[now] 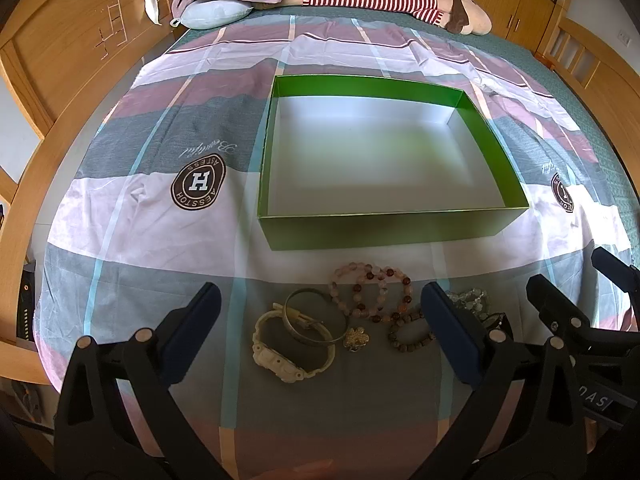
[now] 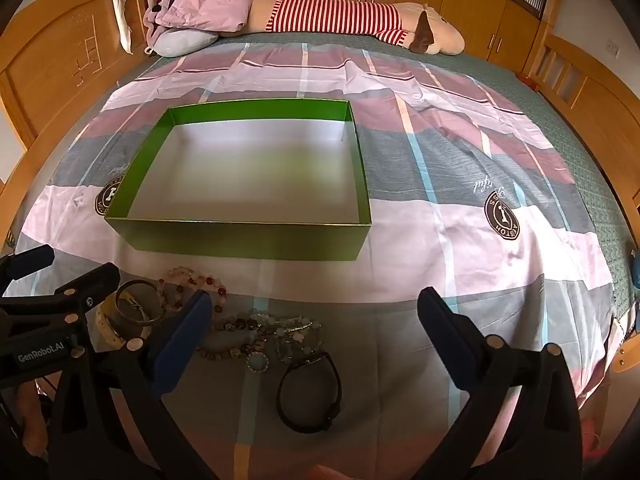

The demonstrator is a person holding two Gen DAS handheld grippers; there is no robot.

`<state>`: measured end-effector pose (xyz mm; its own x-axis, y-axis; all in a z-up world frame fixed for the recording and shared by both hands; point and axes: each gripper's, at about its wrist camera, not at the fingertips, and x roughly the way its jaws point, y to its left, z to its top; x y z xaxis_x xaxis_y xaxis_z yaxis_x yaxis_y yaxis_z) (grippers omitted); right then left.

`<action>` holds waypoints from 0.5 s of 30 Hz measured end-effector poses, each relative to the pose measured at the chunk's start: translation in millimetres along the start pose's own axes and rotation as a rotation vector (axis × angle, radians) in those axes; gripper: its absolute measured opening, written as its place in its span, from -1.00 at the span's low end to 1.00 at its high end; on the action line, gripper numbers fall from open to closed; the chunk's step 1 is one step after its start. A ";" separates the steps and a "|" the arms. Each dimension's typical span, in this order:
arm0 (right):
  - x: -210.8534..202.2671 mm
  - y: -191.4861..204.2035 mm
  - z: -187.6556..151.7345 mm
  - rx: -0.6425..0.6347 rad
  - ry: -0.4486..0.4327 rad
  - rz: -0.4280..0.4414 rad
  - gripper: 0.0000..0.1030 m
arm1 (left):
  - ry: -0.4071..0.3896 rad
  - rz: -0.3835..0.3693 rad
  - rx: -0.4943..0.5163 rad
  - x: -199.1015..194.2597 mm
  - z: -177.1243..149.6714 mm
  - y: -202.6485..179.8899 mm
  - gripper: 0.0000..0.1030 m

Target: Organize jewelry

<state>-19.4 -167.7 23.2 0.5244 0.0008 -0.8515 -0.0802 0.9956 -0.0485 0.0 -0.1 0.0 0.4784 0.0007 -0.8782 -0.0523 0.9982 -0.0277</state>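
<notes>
An empty green box (image 1: 276,144) (image 2: 256,240) with a white inside sits on the bedspread. In front of it lies a heap of jewelry. In the left wrist view I see a cream watch (image 1: 280,354), a metal bangle (image 1: 316,316), pink and red bead bracelets (image 1: 372,292) and a gold flower brooch (image 1: 357,338). The right wrist view adds a black band (image 2: 310,394), pale bead bracelets (image 2: 296,330) and a brown bead bracelet (image 2: 224,352). My left gripper (image 1: 320,304) hangs open above the watch and bangle. My right gripper (image 2: 316,308) hangs open above the pale beads, holding nothing.
A striped plush toy (image 2: 344,20), a lilac bundle of bedding (image 2: 204,0) and a blue pillow (image 2: 180,42) lie at the bed's far end. Wooden headboard (image 1: 72,52) and bed frame (image 2: 592,92) ring the mattress. The patterned spread (image 2: 460,200) stretches right of the box.
</notes>
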 end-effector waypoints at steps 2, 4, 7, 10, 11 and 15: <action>0.3 0.2 -0.3 0.000 0.001 0.001 0.97 | 0.000 0.000 0.000 0.1 0.0 0.0 0.96; 0.4 0.5 -0.4 -0.001 0.000 0.001 0.97 | 0.000 0.001 0.000 0.1 0.0 -0.1 0.96; 0.9 0.8 -0.5 0.000 0.001 0.000 0.97 | 0.000 0.001 -0.001 -0.2 0.0 0.1 0.96; 1.3 1.1 -0.9 0.000 0.002 0.000 0.97 | 0.000 0.001 0.000 0.1 0.0 0.0 0.96; 1.5 1.3 -1.1 -0.001 0.002 0.000 0.97 | 0.001 0.001 0.000 0.2 0.0 -0.1 0.96; 1.6 1.9 -0.7 -0.002 0.005 -0.001 0.97 | 0.001 0.002 0.000 0.0 0.0 0.0 0.96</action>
<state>-19.3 -165.9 21.5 0.5204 -0.0004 -0.8539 -0.0814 0.9954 -0.0501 0.0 -0.1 0.0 0.4775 0.0028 -0.8786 -0.0530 0.9983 -0.0256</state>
